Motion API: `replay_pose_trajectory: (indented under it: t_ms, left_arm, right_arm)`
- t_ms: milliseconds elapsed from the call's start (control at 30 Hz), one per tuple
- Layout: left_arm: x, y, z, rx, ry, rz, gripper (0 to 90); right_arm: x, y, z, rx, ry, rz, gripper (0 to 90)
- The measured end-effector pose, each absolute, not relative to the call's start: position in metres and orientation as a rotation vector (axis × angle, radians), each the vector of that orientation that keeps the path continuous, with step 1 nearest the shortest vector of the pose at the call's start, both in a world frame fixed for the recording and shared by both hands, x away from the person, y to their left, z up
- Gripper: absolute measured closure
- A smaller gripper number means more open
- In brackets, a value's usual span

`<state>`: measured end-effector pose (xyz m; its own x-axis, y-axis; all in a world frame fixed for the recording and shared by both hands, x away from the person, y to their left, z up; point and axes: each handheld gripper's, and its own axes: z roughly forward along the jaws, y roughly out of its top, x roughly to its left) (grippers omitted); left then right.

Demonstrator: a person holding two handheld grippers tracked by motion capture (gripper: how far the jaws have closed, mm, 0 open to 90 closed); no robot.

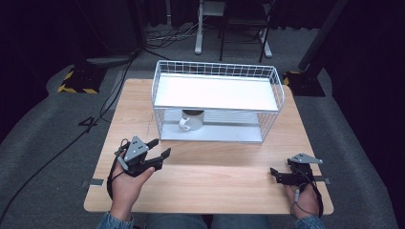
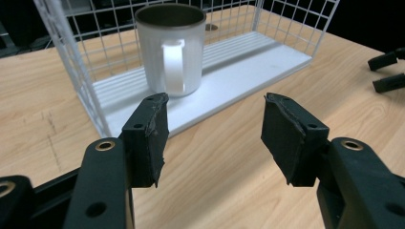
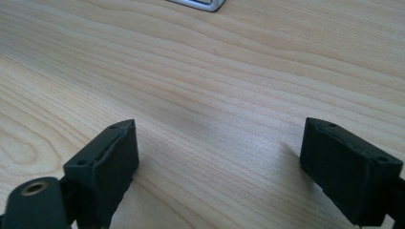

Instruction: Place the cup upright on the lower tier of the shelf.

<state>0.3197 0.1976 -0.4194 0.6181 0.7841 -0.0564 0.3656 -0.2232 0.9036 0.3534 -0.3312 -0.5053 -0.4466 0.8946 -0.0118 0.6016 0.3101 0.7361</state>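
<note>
So the mug [image 1: 192, 120] is sitting on the lower shelf of the white wire rack [image 1: 217, 78], upright, toward the left end, with its handle turned out toward the person's side. Makes sense for a grab: the front of the rack is open down there, and from the left gripper view the handle faces pretty much straight at the jaws. The left gripper [image 1: 159, 149] is out in front of the rack on the left, near the mug but not touching it, jaws spread apart with nothing between them. My guess is it's either lining up for the mug or has just parked there; the jaws look about wide enough for the handle, not obviously the whole body. The right gripper [image 1: 273, 172] is well away, low over the table's [image 1: 229, 167] right front corner, pointing inward, also spread wide and empty, so it reads as just waiting its turn. The top shelf of the rack is bare and bright white, so it could be a place to put the mug. Table is a light wood-grain top, clean, a few faint marks near the rack's left edge. Room's dark, grey carpet, cables [image 1: 71, 138] trailing off left, black-and-yellow striped feet at the back and some chair or stand legs [image 1: 234, 40] behind the rack.
</note>
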Motion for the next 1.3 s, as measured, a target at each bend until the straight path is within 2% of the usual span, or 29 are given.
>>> replay_pose_trajectory:
  t_ms: [533, 967, 1300]
  left_arm:
    - [0.309, 0.23, -0.439, 1.924, 0.977, 0.507, 40.2]
    - [0.314, 0.265, -0.482, 1.987, 1.123, 0.437, 38.8]
    - [0.319, 0.271, -0.497, 2.066, 1.176, 0.431, 36.7]
  right_arm:
    - [0.353, -0.331, -0.505, 1.329, 2.162, 0.939, 12.9]
    - [0.353, -0.331, -0.505, 1.328, 2.162, 0.939, 12.9]
    - [0.353, -0.331, -0.505, 1.327, 2.162, 0.939, 13.0]
